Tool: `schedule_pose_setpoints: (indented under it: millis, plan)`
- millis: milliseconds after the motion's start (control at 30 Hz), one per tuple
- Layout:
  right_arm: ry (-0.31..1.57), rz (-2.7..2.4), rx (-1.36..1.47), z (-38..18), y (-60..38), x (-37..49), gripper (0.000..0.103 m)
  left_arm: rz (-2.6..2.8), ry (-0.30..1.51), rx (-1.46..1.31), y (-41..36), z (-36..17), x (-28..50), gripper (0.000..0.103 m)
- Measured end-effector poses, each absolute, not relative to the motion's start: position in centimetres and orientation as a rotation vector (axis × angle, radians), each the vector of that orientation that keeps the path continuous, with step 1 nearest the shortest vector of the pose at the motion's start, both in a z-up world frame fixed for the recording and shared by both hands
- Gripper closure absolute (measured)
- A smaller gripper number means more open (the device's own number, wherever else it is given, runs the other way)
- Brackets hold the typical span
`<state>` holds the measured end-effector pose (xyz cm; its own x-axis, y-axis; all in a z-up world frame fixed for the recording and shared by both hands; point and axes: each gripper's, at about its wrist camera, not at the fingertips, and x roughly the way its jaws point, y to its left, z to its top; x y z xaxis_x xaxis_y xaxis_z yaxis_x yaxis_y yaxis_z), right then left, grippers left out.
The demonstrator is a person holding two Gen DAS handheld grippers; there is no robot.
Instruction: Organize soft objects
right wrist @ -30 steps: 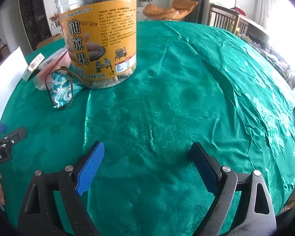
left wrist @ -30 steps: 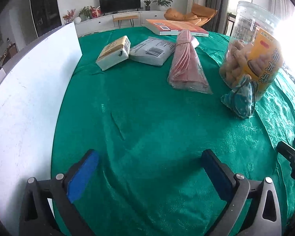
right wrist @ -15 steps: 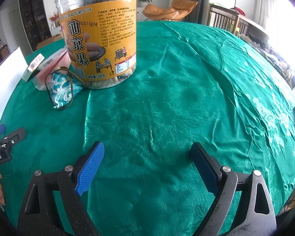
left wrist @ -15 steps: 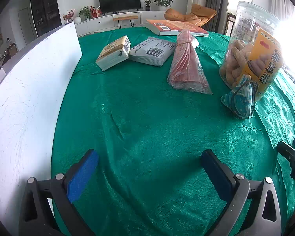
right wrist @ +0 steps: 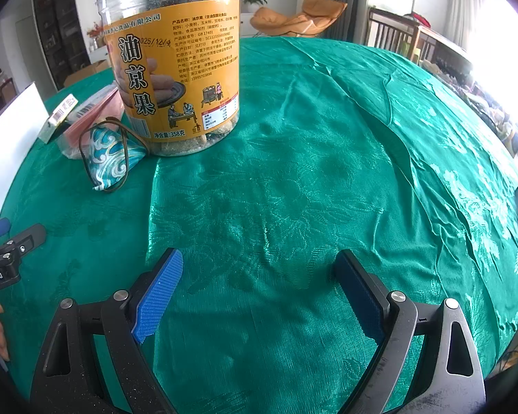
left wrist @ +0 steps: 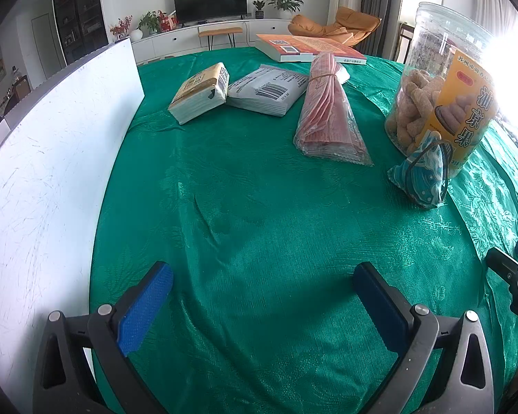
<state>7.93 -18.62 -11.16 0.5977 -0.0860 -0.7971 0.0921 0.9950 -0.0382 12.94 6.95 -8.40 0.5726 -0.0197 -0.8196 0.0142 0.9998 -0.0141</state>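
Resting on glossy green brocade cloth (left wrist: 259, 207), a wave-patterned fabric pouch (left wrist: 423, 179) touches the cylindrical clear-plastic snack jar (right wrist: 176, 65); left tool (left wrist: 262, 307) and right tool (right wrist: 259, 289) gape empty.

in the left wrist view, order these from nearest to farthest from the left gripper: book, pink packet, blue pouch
From the left gripper:
1. Blue pouch, to the right, against the jar.
2. Pink packet, middle of the table.
3. Book, at the far edge.
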Motion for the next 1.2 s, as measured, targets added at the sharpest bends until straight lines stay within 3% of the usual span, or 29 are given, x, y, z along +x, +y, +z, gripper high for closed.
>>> schedule_pose_setpoints:
  millis: [800, 1200]
  plan:
    - [0.925, -0.103, 0.013, -11.1, -18.6, 8.0, 0.011, -0.02, 0.961, -0.006, 6.8, -8.5, 13.0, 0.0]
    - [0.985, 0.156, 0.122, -10.3, -9.5, 17.1, 0.015, -0.02, 0.96, -0.007, 6.9, -8.5, 13.0, 0.0]
